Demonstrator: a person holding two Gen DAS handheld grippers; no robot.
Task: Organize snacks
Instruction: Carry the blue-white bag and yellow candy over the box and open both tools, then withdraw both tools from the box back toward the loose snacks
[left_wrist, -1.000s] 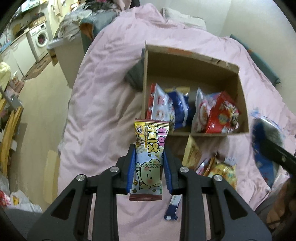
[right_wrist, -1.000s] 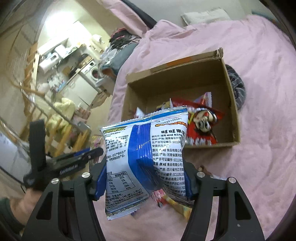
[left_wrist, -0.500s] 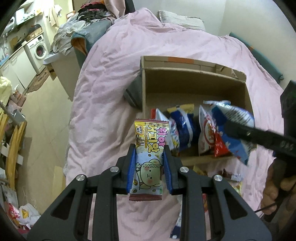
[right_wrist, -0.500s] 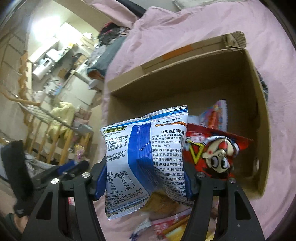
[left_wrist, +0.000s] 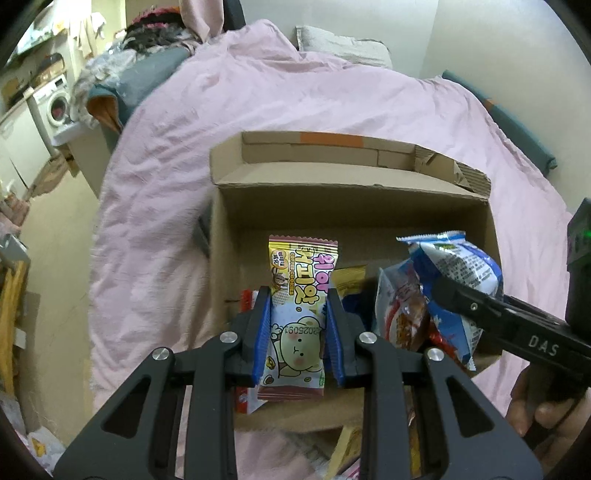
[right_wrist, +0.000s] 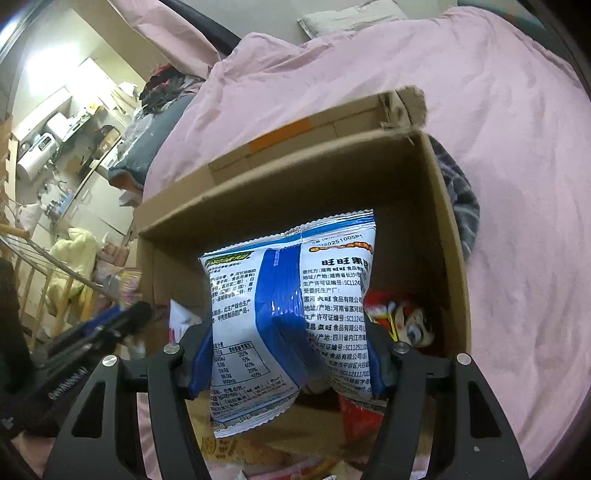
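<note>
Poised over a cardboard box (left_wrist: 369, 218) on a pink-quilted bed (left_wrist: 229, 122): at left, left gripper (left_wrist: 297, 332) pinching an upright cartoon-bear cookie packet (left_wrist: 299, 317); at right, right gripper (right_wrist: 286, 369) clamped on a puffy blue-and-white snack bag (right_wrist: 291, 310). Both apparently carried here for dropping among snacks already inside.

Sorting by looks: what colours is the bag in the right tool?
White with a broad blue stripe and black print: the snack bag, clearest in the right wrist view.
</note>
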